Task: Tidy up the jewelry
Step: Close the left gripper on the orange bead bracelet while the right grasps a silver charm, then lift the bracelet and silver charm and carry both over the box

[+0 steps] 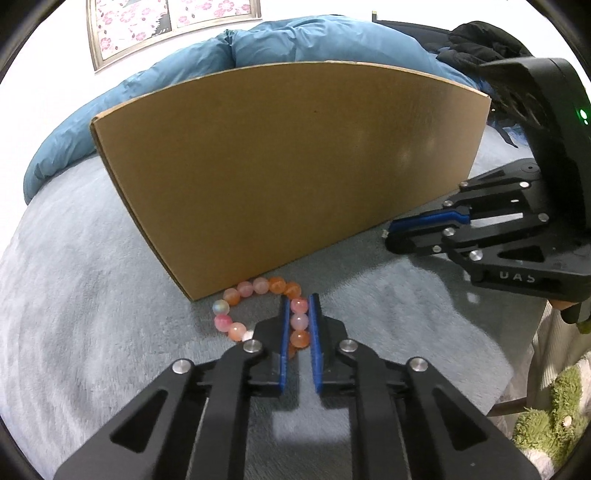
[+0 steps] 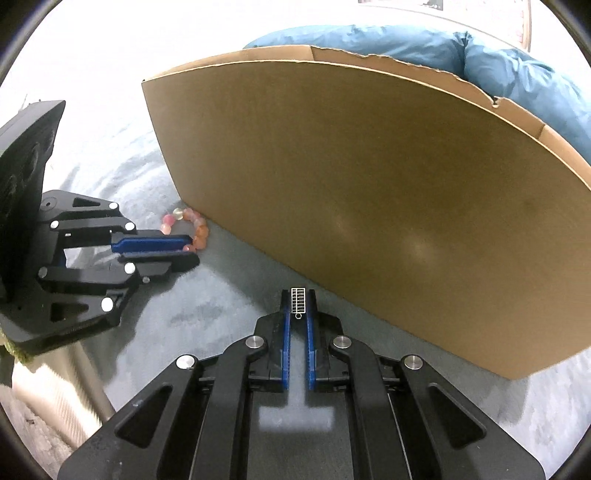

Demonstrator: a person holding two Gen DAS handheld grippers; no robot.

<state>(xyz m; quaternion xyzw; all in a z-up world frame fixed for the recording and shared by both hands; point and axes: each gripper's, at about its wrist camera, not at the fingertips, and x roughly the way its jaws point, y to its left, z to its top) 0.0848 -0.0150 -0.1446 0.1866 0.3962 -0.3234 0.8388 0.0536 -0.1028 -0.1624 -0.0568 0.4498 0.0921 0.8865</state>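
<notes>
A bracelet of pink and orange beads lies on the grey blanket against the corner of a cardboard box. My left gripper is shut on the bracelet's right side, with beads between its blue pads. The bracelet also shows in the right wrist view, with the left gripper on it. My right gripper is shut on a small silver ladder-shaped pendant, close to the box wall. In the left wrist view the right gripper sits at the right, by the box's end.
The grey fleece blanket covers the bed. A blue duvet lies behind the box. A green plush toy is at the lower right edge. A floral picture hangs on the wall.
</notes>
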